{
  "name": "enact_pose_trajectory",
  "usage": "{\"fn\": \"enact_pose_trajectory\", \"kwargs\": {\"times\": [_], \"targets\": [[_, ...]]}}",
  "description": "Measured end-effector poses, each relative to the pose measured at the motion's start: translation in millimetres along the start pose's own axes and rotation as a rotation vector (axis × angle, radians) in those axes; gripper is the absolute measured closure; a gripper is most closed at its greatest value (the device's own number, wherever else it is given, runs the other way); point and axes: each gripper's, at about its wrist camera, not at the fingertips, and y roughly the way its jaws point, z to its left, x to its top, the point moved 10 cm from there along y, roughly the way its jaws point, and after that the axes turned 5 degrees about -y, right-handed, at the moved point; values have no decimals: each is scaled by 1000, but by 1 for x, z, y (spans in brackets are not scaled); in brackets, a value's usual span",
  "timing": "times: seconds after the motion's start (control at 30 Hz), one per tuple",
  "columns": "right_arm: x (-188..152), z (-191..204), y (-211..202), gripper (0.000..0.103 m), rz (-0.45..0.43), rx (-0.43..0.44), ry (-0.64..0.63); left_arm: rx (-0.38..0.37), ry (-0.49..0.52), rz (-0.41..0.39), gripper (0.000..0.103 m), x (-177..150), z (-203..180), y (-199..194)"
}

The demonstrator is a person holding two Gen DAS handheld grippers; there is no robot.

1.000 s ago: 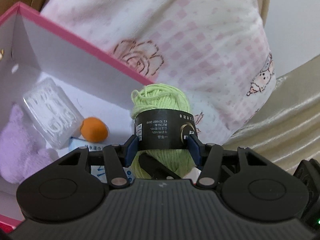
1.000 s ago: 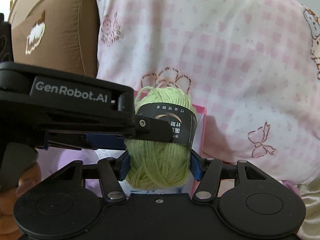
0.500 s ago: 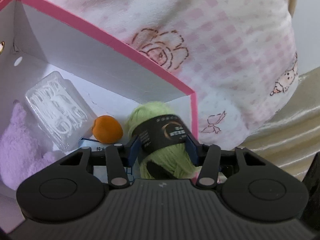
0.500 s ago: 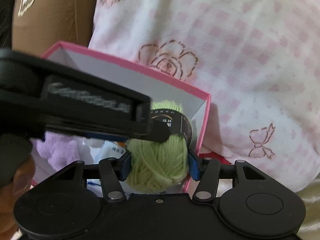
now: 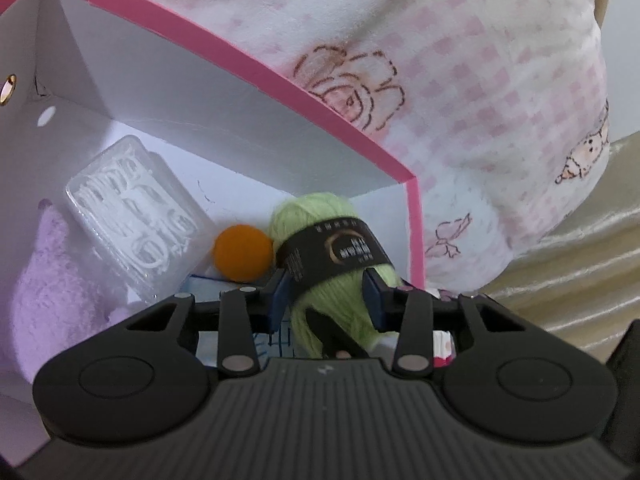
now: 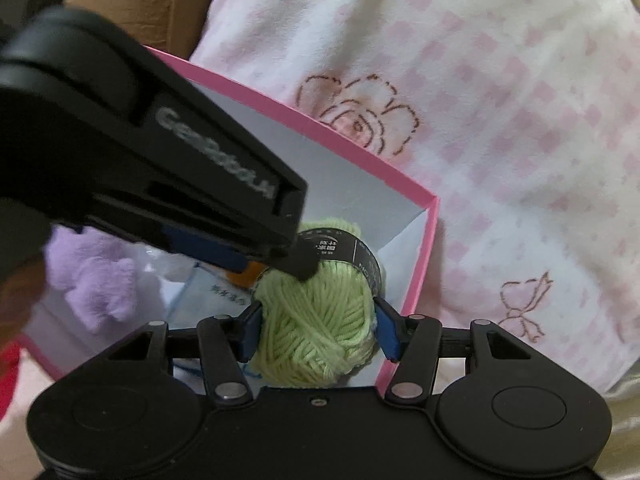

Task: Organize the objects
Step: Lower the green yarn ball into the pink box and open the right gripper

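Two grippers meet on one ball of green yarn [image 6: 316, 320], which sits in the right-hand corner of the pink box [image 5: 416, 232], below its rim. Nearest that yarn, the right gripper [image 6: 316, 326] has both blue pads pressed into the ball's flanks, pinching it. The left gripper [image 5: 326, 292] reaches in from the other side with its jaws closing; its blue pads bracket the black paper band around the yarn and look to be in contact with it. In the right wrist view its black body crosses over the box and one fingertip rests on the top of the ball.

Just left of the yarn, touching it, lies an orange ball [image 5: 242, 252]. Further left is a clear plastic case of white floss picks [image 5: 132, 208], and beyond that a lilac plush [image 5: 44, 292] against the box's left side. Behind the yarn and outside the box's far wall rises a pink-checked pillow [image 5: 460, 72] printed with a rose.
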Motion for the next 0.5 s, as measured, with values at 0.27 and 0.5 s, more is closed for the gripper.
{"fn": "enact_pose_trajectory", "kwargs": {"times": [0.27,0.5], "targets": [[-7,8,3,36,-30,31,9,140,54,-11,65,-12,12,3],[-15,5,-15,62,-41,115,58,198,108,-50,74,-11,5,2]]}}
